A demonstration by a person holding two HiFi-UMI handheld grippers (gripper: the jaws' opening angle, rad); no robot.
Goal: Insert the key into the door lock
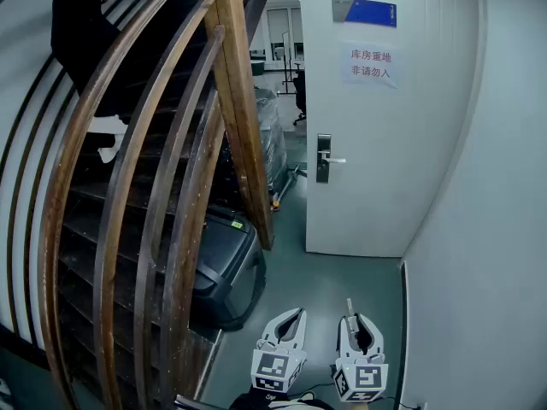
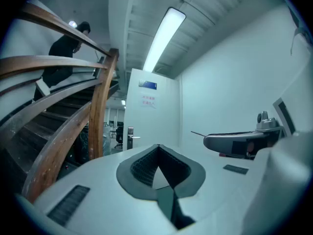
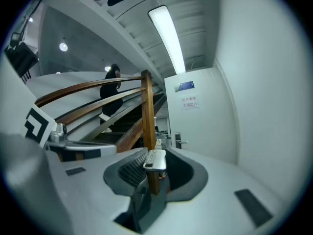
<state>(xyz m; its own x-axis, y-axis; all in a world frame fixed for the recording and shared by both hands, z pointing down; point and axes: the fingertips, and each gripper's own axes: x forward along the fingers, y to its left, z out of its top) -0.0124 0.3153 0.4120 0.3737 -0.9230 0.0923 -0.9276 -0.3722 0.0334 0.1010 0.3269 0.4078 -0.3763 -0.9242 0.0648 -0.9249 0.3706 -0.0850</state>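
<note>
- The right gripper (image 3: pixel 157 153) is clamped on a flat, ridged, silvery key (image 3: pixel 154 159), whose thin tip pokes out, well apart from the lock
- The left gripper (image 2: pixel 158 148) has its ribbed dark pads closed together, with nothing between them
- A smooth white door (image 1: pixel 385 169) stands far ahead; the keyhole in its metal lock (image 1: pixel 323 158) is too small to make out
- Curved wooden stair rails (image 1: pixel 128 195) fill the left, partly hiding a person (image 1: pixel 81 24); a dark box (image 1: pixel 224 263) sits beneath

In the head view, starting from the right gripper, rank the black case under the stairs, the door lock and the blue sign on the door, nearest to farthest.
From the right gripper:
1. Black case, lower left, under the stairs.
2. Door lock, ahead, on the left edge of the door.
3. Blue sign, high on that door.
</note>
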